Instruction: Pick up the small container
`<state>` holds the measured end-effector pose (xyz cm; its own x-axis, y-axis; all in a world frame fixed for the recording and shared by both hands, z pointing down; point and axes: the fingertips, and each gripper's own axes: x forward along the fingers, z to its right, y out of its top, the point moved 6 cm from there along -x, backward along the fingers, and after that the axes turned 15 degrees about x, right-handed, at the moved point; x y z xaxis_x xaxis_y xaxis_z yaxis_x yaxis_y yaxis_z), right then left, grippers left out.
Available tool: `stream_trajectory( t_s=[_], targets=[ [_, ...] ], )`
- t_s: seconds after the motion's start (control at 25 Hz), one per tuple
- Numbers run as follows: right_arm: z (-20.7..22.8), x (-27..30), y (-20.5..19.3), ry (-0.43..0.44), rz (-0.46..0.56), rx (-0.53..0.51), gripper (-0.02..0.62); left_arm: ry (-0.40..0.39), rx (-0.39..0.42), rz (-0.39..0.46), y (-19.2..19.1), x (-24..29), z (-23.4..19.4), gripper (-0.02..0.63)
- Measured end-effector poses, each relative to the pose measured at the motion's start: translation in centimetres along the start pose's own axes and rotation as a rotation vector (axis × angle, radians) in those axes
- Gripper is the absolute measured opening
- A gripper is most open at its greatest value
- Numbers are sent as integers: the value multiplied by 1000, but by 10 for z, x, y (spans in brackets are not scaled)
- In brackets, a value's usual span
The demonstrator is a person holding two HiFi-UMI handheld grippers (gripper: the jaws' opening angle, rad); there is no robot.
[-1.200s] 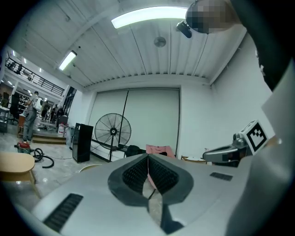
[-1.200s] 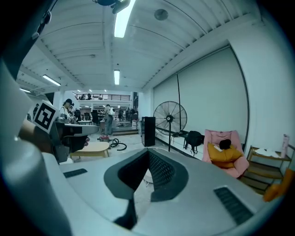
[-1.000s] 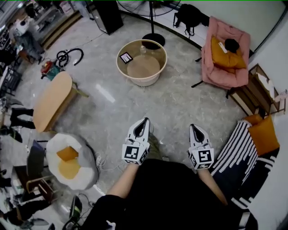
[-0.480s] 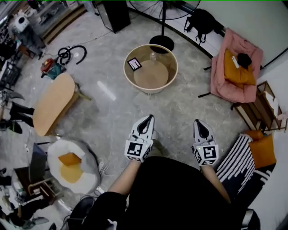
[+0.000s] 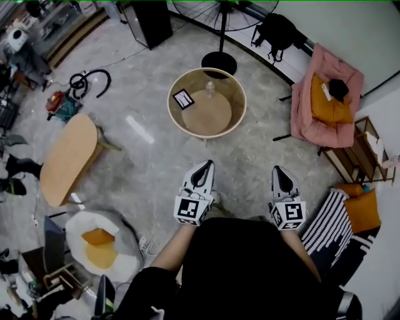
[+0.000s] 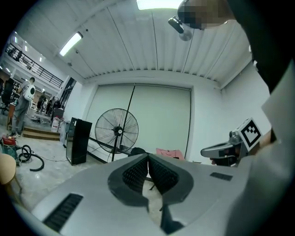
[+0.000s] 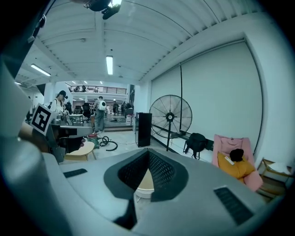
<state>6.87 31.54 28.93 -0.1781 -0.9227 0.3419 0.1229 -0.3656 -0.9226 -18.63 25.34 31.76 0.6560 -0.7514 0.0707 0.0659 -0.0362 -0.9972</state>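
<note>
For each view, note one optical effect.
Head view: wide-angle bending curves the wall; a bright streak lies on the floor. Left gripper view: dark rounded corners, ceiling light blown out. Right gripper view: bluish cast, same rounded corners.

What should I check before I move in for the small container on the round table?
1. Left gripper empty: ok, jaws together with nothing between them.
2. Right gripper empty: ok, also shut on nothing.
3. Jaws opened for the grasp: not ok, both are shut.
4. Small container located: ok, on the round table, toward its far side and apart from the marker card.
5. Container within reach: not ok, a stretch of floor lies between the grippers and the table.
6. Container upright and lid on: cannot tell, it is too small in view.
</note>
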Motion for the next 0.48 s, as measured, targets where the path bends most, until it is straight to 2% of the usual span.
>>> stream_trajectory(
  t_s=[0.32,0.48],
  targets=[
    [18,28,16,-40,-4,8,21,7,-10,10,-1,30,-31,21],
    [26,52,23,-21,5,7,21,14,-7,10,-1,46,-35,21]
  ],
)
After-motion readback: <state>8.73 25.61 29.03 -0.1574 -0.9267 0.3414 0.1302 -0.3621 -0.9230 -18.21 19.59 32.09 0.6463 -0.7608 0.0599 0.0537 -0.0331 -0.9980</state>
